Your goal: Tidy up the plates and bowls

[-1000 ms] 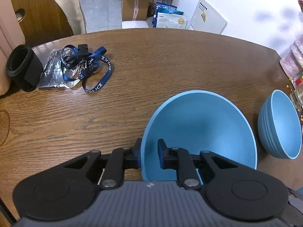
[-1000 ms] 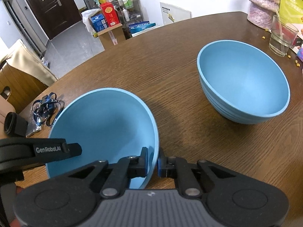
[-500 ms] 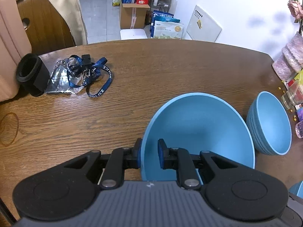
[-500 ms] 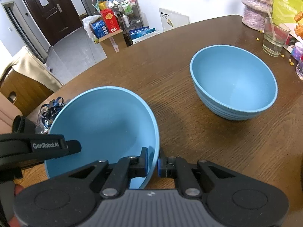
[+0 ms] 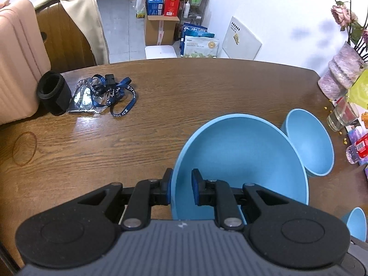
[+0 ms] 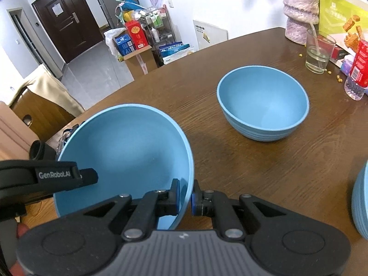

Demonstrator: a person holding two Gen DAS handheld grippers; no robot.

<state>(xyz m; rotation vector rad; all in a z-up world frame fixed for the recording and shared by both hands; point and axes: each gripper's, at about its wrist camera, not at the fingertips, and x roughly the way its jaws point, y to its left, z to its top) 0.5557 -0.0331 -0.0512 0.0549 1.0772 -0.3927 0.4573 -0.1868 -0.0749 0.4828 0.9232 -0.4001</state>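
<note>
Grippers (image 5: 181,189) (image 6: 185,196) clamp blue bowl (image 5: 239,161) rim.

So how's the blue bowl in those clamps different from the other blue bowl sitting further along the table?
The held bowl is gripped at its rim by both the left gripper and right gripper and tilted; the far bowl stands upright on the table, untouched. The far bowl's ribbed outside shows; the held bowl's doesn't. Both are plain blue and empty.

Bare table (image 6: 241,161) lies open between the held bowl (image 6: 124,151) and the second bowl (image 6: 262,105). On the right edge a glass (image 6: 318,54), bottle (image 6: 357,73) and vase (image 6: 300,16) crowd together; a lanyard (image 5: 115,94) and black cup (image 5: 54,93) block the far left.
</note>
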